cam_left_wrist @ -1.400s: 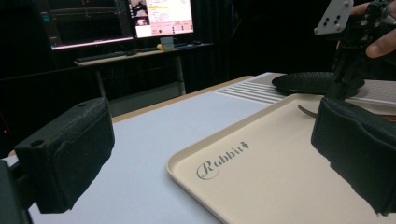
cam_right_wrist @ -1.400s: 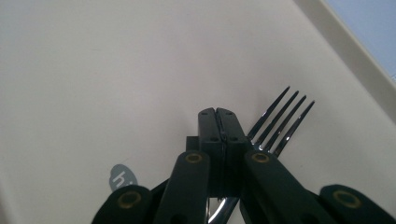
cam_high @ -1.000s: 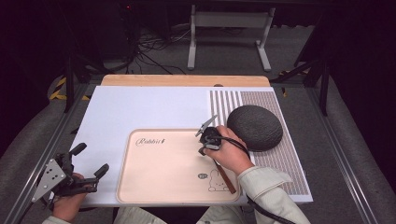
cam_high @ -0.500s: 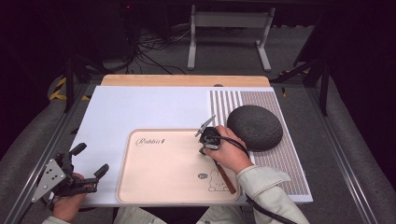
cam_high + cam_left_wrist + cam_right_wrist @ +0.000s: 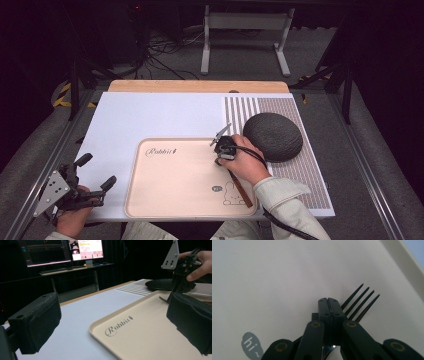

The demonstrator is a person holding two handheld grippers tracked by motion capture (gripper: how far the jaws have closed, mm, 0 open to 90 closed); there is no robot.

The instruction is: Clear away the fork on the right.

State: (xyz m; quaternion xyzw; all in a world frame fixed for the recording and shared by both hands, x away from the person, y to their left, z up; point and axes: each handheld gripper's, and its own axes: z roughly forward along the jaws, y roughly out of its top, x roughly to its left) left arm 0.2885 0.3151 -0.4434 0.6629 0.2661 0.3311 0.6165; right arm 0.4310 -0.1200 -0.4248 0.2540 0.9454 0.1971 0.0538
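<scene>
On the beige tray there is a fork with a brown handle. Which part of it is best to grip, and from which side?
Grip the fork at its narrow neck, just behind the tines, coming from above. It lies flat on the tray, so only the top is free. The right hand-held gripper is shut there.

A dark four-tined metal fork (image 5: 359, 301) lies over the beige plastic tray (image 5: 274, 285). Its tines point toward the tray's rim.

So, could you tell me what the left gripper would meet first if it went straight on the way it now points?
Probably the beige tray: the left gripper points low across its near corner. Beyond that lie the right gripper and the dark round mat, though depth is hard to judge.
</scene>
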